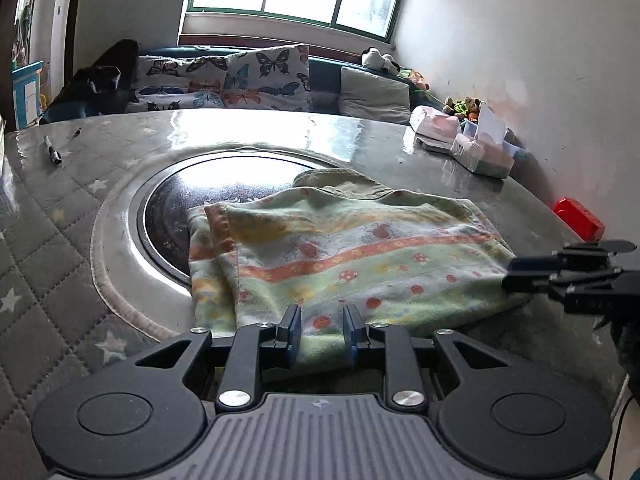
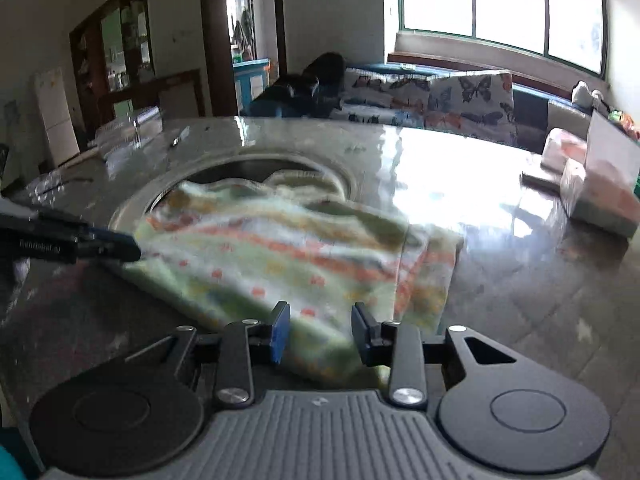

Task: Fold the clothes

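A pale green garment (image 1: 352, 256) with orange stripes and red ladybird prints lies folded on the round table, partly over the dark centre disc (image 1: 208, 208). My left gripper (image 1: 321, 330) is open, its blue pads either side of the garment's near edge. My right gripper (image 1: 520, 276) shows at the garment's right edge in the left wrist view. In the right wrist view the garment (image 2: 288, 252) is blurred, my right gripper (image 2: 320, 334) is open over its near edge, and my left gripper (image 2: 120, 246) touches its left edge.
The table (image 1: 60, 240) has a quilted star-print cover under clear plastic. A black pen (image 1: 53, 151) lies far left. Tissue packs and boxes (image 1: 476, 148) stand at the back right. A red object (image 1: 578, 218) sits by the wall. A sofa with butterfly cushions (image 1: 240, 80) is behind.
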A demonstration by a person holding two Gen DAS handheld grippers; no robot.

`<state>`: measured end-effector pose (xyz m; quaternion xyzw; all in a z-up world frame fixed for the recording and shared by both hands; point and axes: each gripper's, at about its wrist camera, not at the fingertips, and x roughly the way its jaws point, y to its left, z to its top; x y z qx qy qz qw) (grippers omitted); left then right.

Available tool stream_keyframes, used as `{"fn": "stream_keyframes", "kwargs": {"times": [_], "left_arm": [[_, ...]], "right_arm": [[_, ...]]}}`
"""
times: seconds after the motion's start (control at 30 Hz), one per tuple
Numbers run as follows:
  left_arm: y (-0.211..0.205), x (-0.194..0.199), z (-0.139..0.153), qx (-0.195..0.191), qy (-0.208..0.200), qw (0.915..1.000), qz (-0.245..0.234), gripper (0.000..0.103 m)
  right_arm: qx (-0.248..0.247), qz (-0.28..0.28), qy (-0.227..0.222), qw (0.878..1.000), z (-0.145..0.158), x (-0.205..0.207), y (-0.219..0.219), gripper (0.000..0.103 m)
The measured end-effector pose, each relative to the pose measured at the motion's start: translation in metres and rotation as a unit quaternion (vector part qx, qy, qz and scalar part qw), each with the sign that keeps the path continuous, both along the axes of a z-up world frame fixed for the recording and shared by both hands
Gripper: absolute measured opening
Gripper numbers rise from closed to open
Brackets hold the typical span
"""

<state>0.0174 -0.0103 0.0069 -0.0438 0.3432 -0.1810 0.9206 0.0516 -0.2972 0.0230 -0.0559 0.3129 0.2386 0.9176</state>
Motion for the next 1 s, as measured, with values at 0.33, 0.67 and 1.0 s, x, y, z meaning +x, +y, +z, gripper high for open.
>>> {"fn": "stream_keyframes", "kwargs": {"times": [0.33,0.67,1.0], "left_arm": [[0.013,0.001,-0.004,-0.026,0.012,0.9995,0.011,0.024],[0.026,-0.009,-0.008,-0.079,0.047,0.9958,0.0,0.024],[0.015,0.014,0.02,-0.053,0.017,0.9984,-0.006,0.027]], "right_arm": [[0.002,-0.014,0.018,1.0,-0.019,0.019,-0.005,0.035],[-0.02,-0.003,0.034,0.999,-0.014,-0.005,-0.011,0.034],[0.006,-0.014,0.027,1.0,0.006,0.016,-0.011,0.036]]}}
